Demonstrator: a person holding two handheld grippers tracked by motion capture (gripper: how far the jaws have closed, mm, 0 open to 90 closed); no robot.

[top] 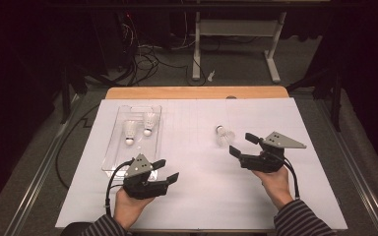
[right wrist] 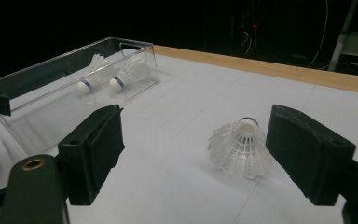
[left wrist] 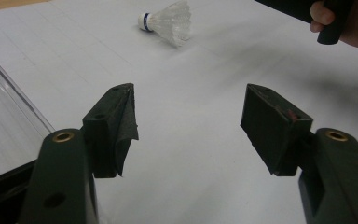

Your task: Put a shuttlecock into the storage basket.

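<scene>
Shuttlecock (top: 223, 134) number three lies loose on the white table cover (top: 197, 196), right of the middle, well apart from the clear plastic tray (top: 109, 157) at the left. It rests on its side with the cork tip toward the far edge and the white feather skirt toward the person. In the right gripper view the same shuttlecock sits tilted on the sheet, cork up and away, skirt spread toward the camera, just inside the right-hand jaw (whether it touches that jaw I cannot tell).

The right gripper (top: 241, 144) is held low over the sheet, just beside the shuttlecock on its near right side. Its jaws stand wide apart and hold nothing. The person's right hand (top: 274, 179) grips it from below, a striped sleeve behind it.

The left gripper (top: 167, 170) hangs near the tray's near right corner, also spread wide and empty, held by the left hand (top: 128, 204). In the left gripper view its two black jaws frame bare white sheet, with the loose shuttlecock far off at the top and the tray's edge at the left.

Inside the tray lie two more shuttlecocks (top: 130, 131) side by side in its far half, corks toward the person and skirts away.
</scene>
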